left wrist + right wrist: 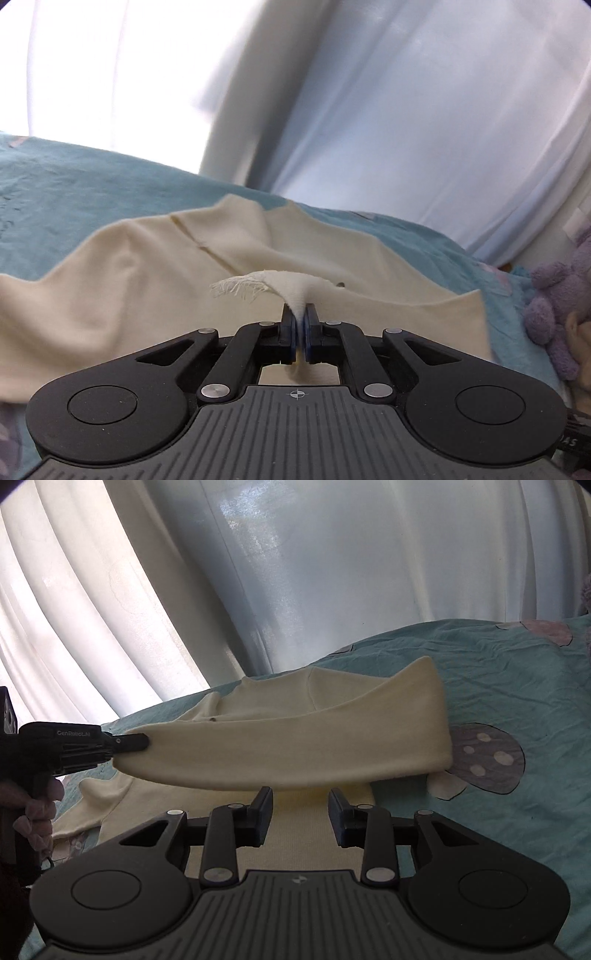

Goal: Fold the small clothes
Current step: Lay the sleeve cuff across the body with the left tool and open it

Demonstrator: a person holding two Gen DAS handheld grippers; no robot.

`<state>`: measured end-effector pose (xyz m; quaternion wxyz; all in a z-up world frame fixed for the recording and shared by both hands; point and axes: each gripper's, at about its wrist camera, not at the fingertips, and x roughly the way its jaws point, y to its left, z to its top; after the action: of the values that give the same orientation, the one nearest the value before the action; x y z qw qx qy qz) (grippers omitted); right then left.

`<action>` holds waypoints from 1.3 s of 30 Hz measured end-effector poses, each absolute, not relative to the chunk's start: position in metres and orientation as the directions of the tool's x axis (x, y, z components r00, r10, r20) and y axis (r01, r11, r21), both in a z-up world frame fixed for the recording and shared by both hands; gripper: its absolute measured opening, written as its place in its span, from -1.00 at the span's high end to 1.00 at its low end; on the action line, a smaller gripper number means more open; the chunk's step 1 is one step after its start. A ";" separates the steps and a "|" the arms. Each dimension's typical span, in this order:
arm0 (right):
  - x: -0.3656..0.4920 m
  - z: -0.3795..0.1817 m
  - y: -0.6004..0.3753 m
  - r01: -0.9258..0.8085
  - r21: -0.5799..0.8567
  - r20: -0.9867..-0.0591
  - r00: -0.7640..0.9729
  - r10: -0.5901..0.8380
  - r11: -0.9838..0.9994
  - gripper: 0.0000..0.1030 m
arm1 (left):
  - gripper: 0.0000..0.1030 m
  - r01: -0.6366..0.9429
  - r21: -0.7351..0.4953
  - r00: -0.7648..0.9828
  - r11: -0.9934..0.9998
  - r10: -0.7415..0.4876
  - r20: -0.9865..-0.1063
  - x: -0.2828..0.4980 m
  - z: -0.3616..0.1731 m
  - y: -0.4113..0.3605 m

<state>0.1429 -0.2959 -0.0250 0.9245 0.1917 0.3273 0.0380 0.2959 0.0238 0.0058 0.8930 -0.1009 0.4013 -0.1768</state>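
The left gripper [300, 308] is being held with its jaws pressed together on a pinch of the cream garment [155, 288], and in the right wrist view it is being gripped from below by the person's left hand [38, 805]. The right gripper [300, 805] is being held with its fingers parted, nothing being clamped between them.

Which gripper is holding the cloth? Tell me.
The left gripper: its fingers pinch the cream cloth. The right gripper is open, gripping nothing.
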 end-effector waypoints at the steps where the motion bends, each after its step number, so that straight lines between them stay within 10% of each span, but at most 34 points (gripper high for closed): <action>1: 0.147 -0.026 -0.296 0.057 0.375 -0.595 0.780 0.193 0.925 0.38 | 0.87 0.205 -0.296 0.616 0.933 -0.358 -0.702 0.301 -0.001 0.034; 6: 0.169 -0.038 -0.300 0.086 0.366 -0.629 0.757 0.178 0.927 0.38 | 0.74 0.113 -0.250 0.559 0.962 -0.269 -0.784 0.307 -0.040 0.062; 10: 0.181 -0.046 -0.309 0.129 0.374 -0.650 0.742 0.161 0.918 0.37 | -0.12 0.116 -0.363 0.573 0.925 -0.361 -0.736 0.299 -0.050 0.070; 13: 0.186 -0.050 -0.314 0.154 0.392 -0.657 0.737 0.158 0.907 0.35 | 0.02 0.142 -0.406 0.566 0.903 -0.410 -0.715 0.305 -0.054 0.062; 16: 0.190 -0.052 -0.315 0.164 0.401 -0.659 0.735 0.160 0.901 0.29 | 0.88 0.138 -0.353 0.573 0.925 -0.365 -0.734 0.311 -0.057 0.055; 34: 0.212 -0.058 -0.320 0.200 0.466 -0.657 0.731 0.185 0.862 0.29 | 0.88 0.025 -0.166 0.698 0.986 -0.136 -0.703 0.295 -0.036 0.098; 39: 0.220 -0.064 -0.317 0.228 0.408 -0.689 0.712 0.134 0.884 0.61 | 0.82 0.008 -0.193 0.684 0.981 -0.146 -0.715 0.295 -0.047 0.104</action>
<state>0.2197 -0.3172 -0.0636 0.8938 0.2394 0.3783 -0.0262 0.2955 0.1038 -0.0465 0.9135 -0.0872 0.3952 -0.0422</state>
